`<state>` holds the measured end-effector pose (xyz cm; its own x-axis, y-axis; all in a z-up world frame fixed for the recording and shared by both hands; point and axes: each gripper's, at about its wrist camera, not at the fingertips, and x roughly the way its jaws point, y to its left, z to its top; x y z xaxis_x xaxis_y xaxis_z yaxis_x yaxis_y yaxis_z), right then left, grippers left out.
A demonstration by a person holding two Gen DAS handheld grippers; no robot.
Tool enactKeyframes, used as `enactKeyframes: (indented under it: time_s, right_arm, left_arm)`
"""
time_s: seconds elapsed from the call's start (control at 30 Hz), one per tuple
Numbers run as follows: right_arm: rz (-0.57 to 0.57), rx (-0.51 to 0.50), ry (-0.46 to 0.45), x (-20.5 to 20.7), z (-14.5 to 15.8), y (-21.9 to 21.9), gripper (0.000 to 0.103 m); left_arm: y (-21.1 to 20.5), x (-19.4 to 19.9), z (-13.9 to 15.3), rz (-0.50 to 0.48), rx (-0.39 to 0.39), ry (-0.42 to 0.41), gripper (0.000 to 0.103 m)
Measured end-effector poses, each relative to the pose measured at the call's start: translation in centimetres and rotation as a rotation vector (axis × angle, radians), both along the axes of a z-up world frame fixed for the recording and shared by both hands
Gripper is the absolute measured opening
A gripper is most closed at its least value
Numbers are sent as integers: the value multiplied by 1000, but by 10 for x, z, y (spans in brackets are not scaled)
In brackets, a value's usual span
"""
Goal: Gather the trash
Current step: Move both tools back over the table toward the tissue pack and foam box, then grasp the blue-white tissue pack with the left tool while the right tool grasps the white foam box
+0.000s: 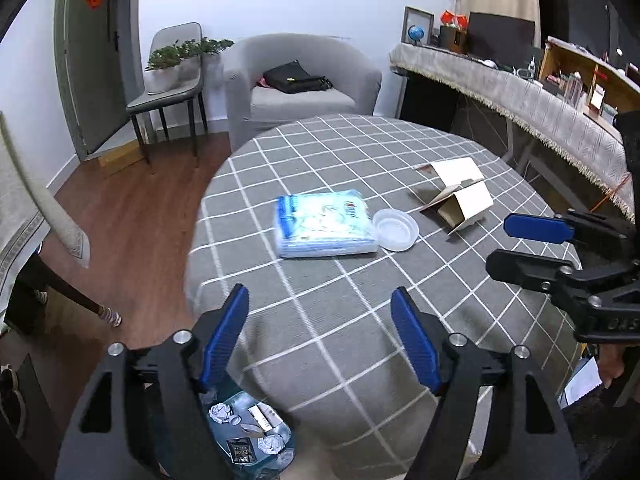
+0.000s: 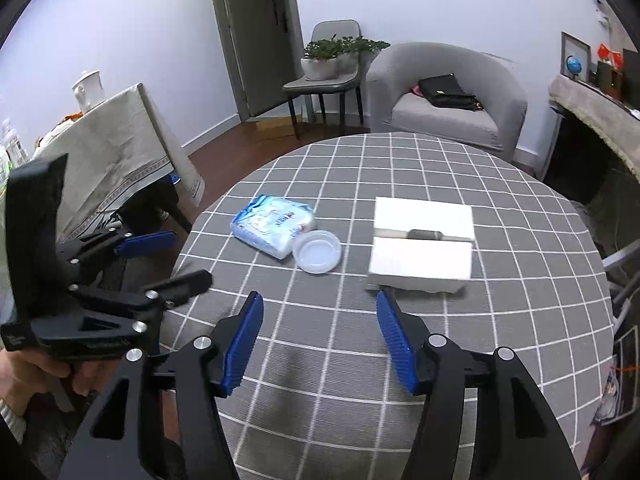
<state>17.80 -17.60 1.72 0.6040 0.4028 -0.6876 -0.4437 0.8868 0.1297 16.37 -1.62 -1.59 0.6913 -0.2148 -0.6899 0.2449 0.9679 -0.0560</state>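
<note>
On the grid-clothed round bench point(image 2: 360, 360) a white cardboard box point(image 2: 422, 252) lies flattened, long axis crosswise — beside a round clear plastic lid point(image 2: 317, 255) and soft tissue pack point(image 2: 272, 226). Left gripper point(image 1: 320, 336) and right gripper point(image 2: 320, 338) both gape wide, empty.

— What lies on the desk point(image 2: 400, 360)?

— A tissue pack point(image 2: 272, 224) to the left, a plastic lid point(image 2: 317, 256) touching its right side, and an opened cardboard box point(image 2: 422, 252) further right, apart from the lid.

— And off the desk?

— A trash bin point(image 1: 250, 436) on the floor below the near left edge, with crumpled paper point(image 1: 220, 412) in it. An armchair point(image 2: 444, 96) stands behind the desk, a bag point(image 2: 446, 92) on its seat.
</note>
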Motion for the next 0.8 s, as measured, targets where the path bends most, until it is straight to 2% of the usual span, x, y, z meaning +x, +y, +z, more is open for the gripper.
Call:
enactKeyframes:
  time_s: [0.47,0.8]
  right_arm:
    - [-49,36,4,4,0,-29,63]
    - [-69,34,17,10,-5,-39,65]
  left_arm:
    - [-19,35,-24,12,61,51,83]
    - [-24,51,-23,25,82,49,85]
